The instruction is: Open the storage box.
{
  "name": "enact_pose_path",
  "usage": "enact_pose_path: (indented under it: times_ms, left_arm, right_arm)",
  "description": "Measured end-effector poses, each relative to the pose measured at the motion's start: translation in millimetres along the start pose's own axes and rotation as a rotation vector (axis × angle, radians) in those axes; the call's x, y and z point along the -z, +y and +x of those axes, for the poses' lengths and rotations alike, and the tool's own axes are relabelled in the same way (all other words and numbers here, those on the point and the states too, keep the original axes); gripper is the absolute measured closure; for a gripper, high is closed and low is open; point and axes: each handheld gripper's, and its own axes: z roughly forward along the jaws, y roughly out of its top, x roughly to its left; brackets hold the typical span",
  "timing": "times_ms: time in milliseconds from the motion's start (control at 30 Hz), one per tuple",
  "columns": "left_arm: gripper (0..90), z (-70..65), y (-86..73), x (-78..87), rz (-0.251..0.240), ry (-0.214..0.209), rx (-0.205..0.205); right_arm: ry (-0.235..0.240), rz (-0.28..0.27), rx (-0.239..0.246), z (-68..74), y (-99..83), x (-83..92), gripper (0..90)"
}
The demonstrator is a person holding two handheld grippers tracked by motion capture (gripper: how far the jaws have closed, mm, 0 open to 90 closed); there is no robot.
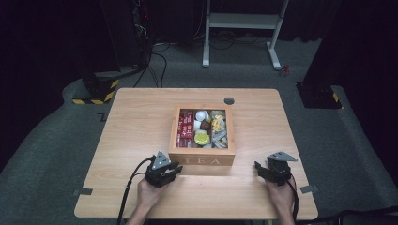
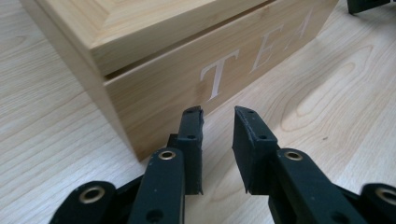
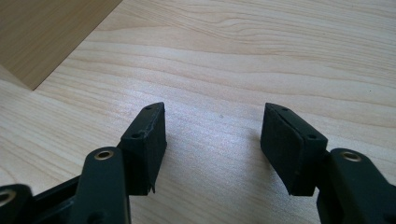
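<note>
Dark room, pale wooden worktop (image 1: pixel 131 140); light wooden tea box (image 1: pixel 202 160) sitting mid-worktop. I'm keeping left fingers (image 2: pixel 191 140) narrowly apart, empty, near its front; right fingers (image 3: pixel 144 135) wider, empty.

- Tea box (image 1: pixel 202 158): square, light wood, with "TEA" in pale letters on the front wall.
- It sat flat near the middle of the table, front wall facing the person's edge.
- The contents showed from above: red packets in the left compartment, a white cup, a dark brown piece and a yellow-green round item in the middle one, pale and yellow wrapped sachets in the right one.
- In the left gripper view, a dark seam ran across the front wall (image 2: pixel 187 70) below the top frame.
</note>
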Motion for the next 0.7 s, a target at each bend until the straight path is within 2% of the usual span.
enact_pose_path:
  times_ms: [33,200,533,700]
  left_arm:
    - [74.2,0.4,0.6,-0.9,0.003,0.000,-0.008]
    - [77.8,-2.1,3.8,-6.3,-0.005,-0.005,0.011]
    - [85.1,-4.4,18.5,-9.6,-0.033,0.020,0.010]
    - [89.5,-5.5,20.8,-11.5,-0.023,0.024,0.008]
  right_arm:
    - [0.000,0.000,0.000,0.0,0.0,0.0,40.5]
    - [0.000,0.001,-0.002,0.1,0.0,0.1,40.5]
    - [-0.008,-0.001,-0.010,-0.5,-0.3,0.4,41.6]
    - [-0.012,-0.002,-0.010,-1.0,-0.3,0.4,41.6]
